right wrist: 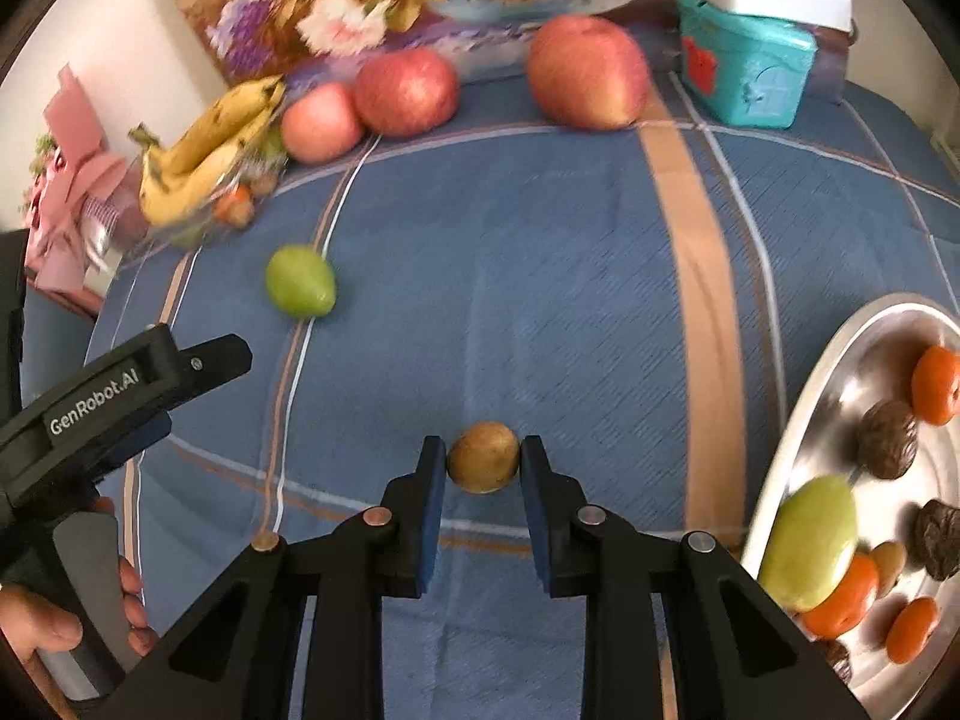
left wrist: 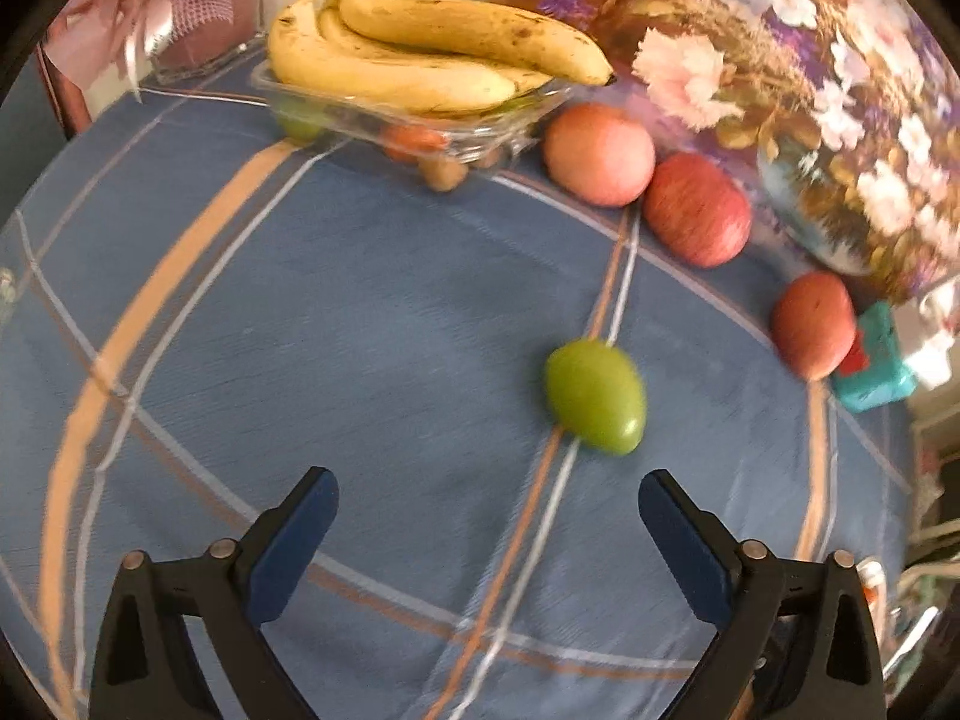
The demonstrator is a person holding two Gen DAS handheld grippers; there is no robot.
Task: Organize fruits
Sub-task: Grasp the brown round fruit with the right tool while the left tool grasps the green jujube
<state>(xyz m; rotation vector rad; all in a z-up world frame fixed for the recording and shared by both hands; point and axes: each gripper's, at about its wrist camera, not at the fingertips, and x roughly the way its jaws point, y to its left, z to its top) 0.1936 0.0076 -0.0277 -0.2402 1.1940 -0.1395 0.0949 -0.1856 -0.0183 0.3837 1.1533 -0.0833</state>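
Note:
My left gripper point(left wrist: 489, 495) is open and empty above the blue cloth, a green fruit point(left wrist: 595, 396) just ahead and right of it. The same green fruit point(right wrist: 300, 281) shows in the right wrist view, beyond the left gripper point(right wrist: 180, 372). My right gripper point(right wrist: 483, 459) is shut on a small brown fruit point(right wrist: 483, 457) just above the cloth. A glass dish point(left wrist: 504, 120) at the back holds bananas point(left wrist: 420, 54) and small fruits. Three red apples point(left wrist: 600, 153) point(left wrist: 699, 210) point(left wrist: 813, 324) lie along the back. A metal tray point(right wrist: 798, 420) at right holds oranges, walnuts and a green fruit.
A floral picture point(left wrist: 780, 60) leans behind the apples. A teal box point(right wrist: 744, 69) stands at the back right with a white box on it. A pink ribbon bundle point(left wrist: 150, 12) sits at the back left. A blue checked cloth point(left wrist: 300, 330) covers the surface.

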